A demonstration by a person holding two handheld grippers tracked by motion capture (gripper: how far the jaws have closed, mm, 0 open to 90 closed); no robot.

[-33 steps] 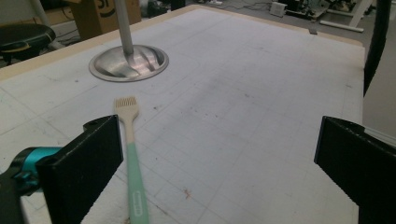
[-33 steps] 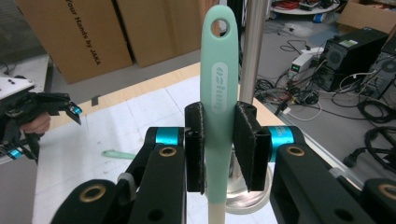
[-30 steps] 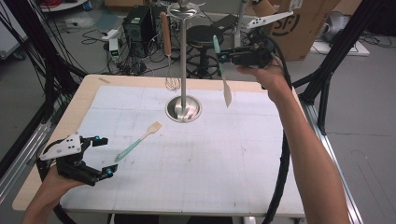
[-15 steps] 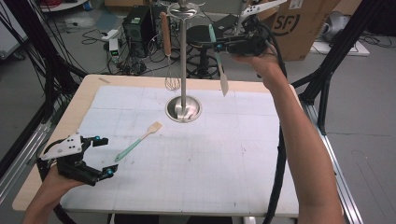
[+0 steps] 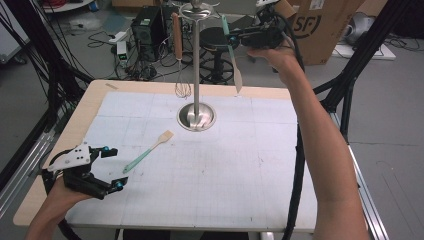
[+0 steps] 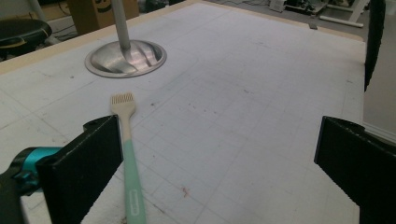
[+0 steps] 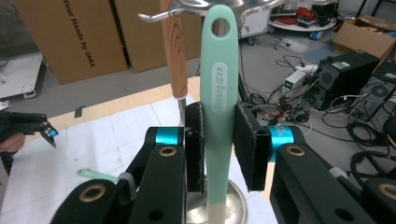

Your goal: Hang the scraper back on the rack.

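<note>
Spatula (image 7: pixel 218 107) | we're clamping it in right gripper (image 7: pixel 219 144), nearing hook (image 7: pixel 152 17) at 12 | misaligned hole risking drop

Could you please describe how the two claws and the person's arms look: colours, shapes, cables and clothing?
Both claws are black with teal collars behind flat rectangular jaw pads. The left claw carries a grey three-cornered plate on top. The right claw shows brass-coloured rivets on its linkage, and a black cable trails down from it along the arm. Both forearms are bare, with no sleeves visible.
</note>
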